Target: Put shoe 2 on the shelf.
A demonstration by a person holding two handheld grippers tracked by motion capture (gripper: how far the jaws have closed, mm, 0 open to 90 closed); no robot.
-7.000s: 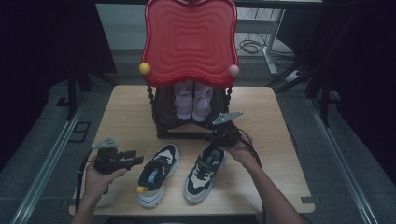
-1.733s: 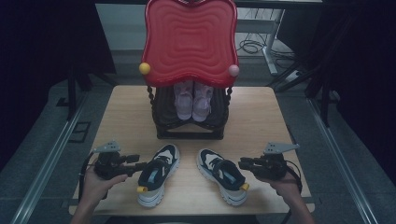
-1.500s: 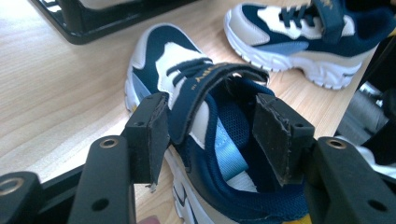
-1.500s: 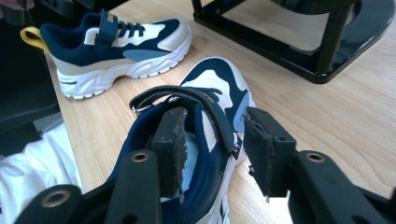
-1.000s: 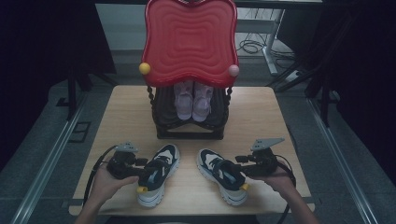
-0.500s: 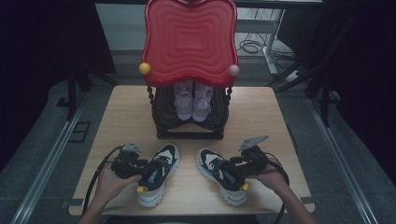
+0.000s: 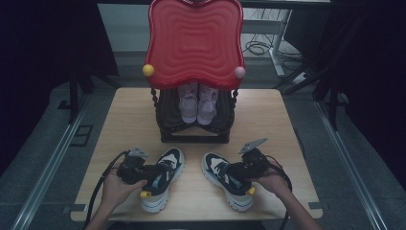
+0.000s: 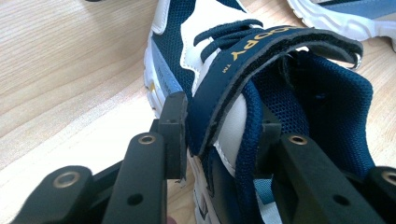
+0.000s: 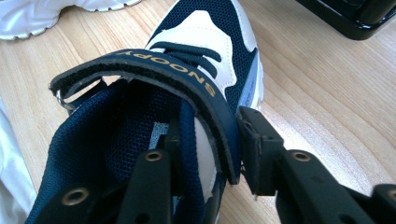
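Two navy-and-white strap sneakers lie side by side on the wooden table (image 7: 268,120), toes pointing away from me. My left gripper (image 7: 154,175) straddles the outer collar wall of the left sneaker (image 7: 163,184). In the left gripper view, this gripper (image 8: 222,135) has one jaw outside on the strap end and the other inside the left sneaker (image 8: 210,60). My right gripper (image 7: 235,173) grips the right sneaker (image 7: 225,184) the same way. The right gripper view shows its jaws (image 9: 210,144) clamping the collar wall of the right sneaker (image 9: 201,46). Both pairs of jaws have just been closing on these walls.
A black shoe rack (image 7: 191,136) stands at mid-table with a pair of pale pink shoes (image 7: 197,103) inside. A red wavy board (image 7: 194,43) tops it, with a yellow ball (image 7: 148,70) and a pink ball (image 7: 239,72) at its corners. Bare table lies on both sides.
Both hands have moved inward from the table's sides to the sneakers. Each gripper's jaws have slid over a collar wall and narrowed onto it.
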